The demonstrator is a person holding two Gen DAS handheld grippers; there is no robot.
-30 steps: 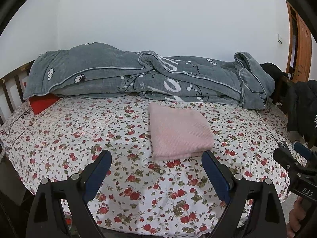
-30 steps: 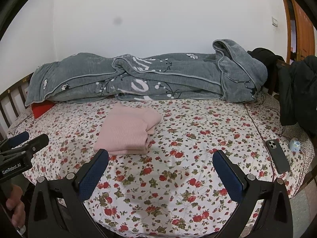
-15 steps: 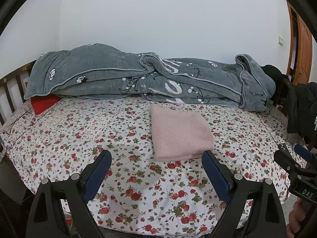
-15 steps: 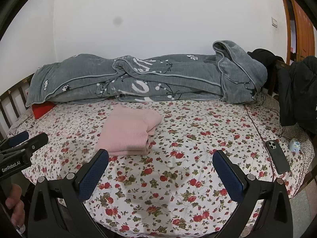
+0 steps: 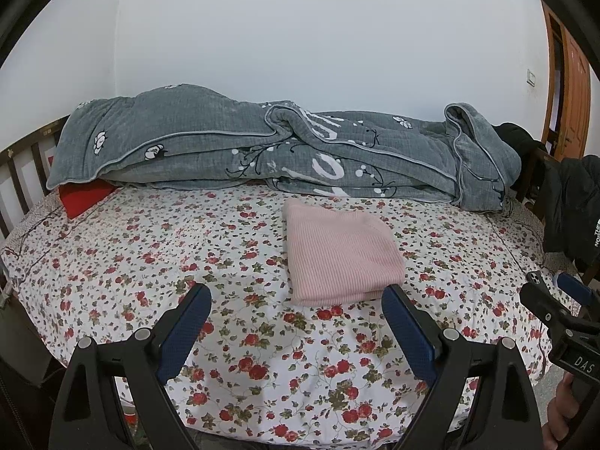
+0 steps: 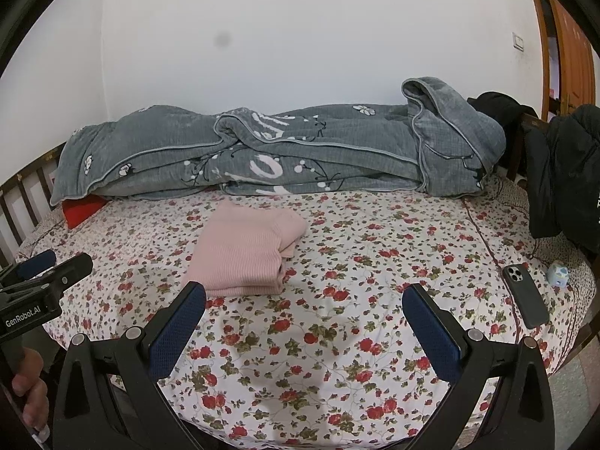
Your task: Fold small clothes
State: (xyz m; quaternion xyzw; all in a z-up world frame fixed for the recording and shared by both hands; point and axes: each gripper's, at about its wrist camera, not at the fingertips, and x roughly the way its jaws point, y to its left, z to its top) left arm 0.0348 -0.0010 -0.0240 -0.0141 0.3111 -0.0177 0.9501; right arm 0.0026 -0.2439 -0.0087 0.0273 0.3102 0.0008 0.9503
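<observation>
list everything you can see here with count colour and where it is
garment: 1, pink, folded, on the sheet mid-bed
sheet: 1, white with red flowers, covering the bed
quilt: 1, grey with white print, bunched along the wall side
cushion: 1, red, under the quilt's end by the rail
rail: 1, dark wood, at the bed's end
phone: 1, black, flat on the sheet near the bed's edge
small box: 1, pale blue, beside the phone
jacket: 1, black, hung past the bed's end
door: 1, orange wood, far corner
left gripper: 1, black with blue pads, open, empty, above the sheet
right gripper: 1, same colours, open, empty
hand: 1, on the left gripper's handle
</observation>
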